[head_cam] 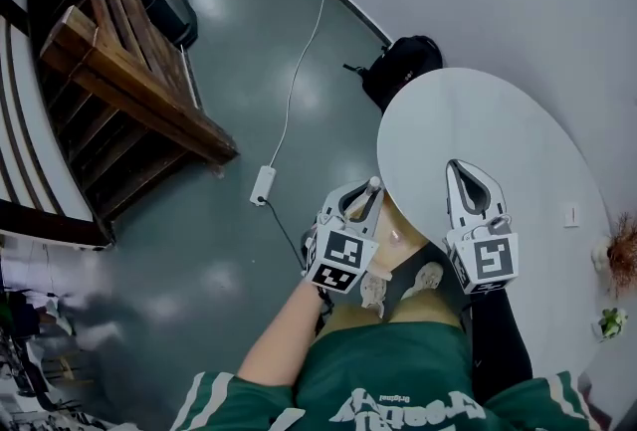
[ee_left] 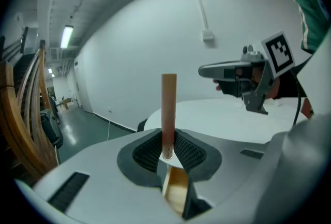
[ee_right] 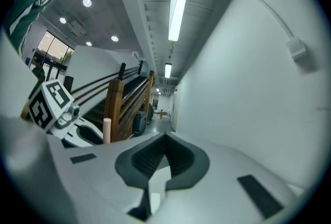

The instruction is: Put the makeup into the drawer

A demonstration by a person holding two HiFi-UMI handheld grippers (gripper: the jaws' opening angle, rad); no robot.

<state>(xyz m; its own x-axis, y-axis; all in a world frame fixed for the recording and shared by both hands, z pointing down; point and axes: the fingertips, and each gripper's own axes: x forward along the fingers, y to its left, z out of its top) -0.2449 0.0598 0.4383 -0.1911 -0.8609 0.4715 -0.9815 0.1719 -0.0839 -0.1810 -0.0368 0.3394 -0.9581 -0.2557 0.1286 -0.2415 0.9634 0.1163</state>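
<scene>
A person's left gripper [ee_left: 168, 154] is clamped on a slim pink makeup stick [ee_left: 168, 112], held upright just off the near edge of the round white table [head_cam: 498, 120]. The right gripper [ee_right: 165, 137] hovers over that edge, jaws together and empty. A wooden opening [head_cam: 400, 228] under the table edge is probably the drawer, so lower the stick well inside it before loosening the grip.

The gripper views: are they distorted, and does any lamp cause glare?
Left gripper view: strong fisheye bend, dark corners, the pink tube is sharp. Right gripper view: same bend, the ceiling lamp burns out to white. Head view: pale lamp reflections on the floor.
</scene>
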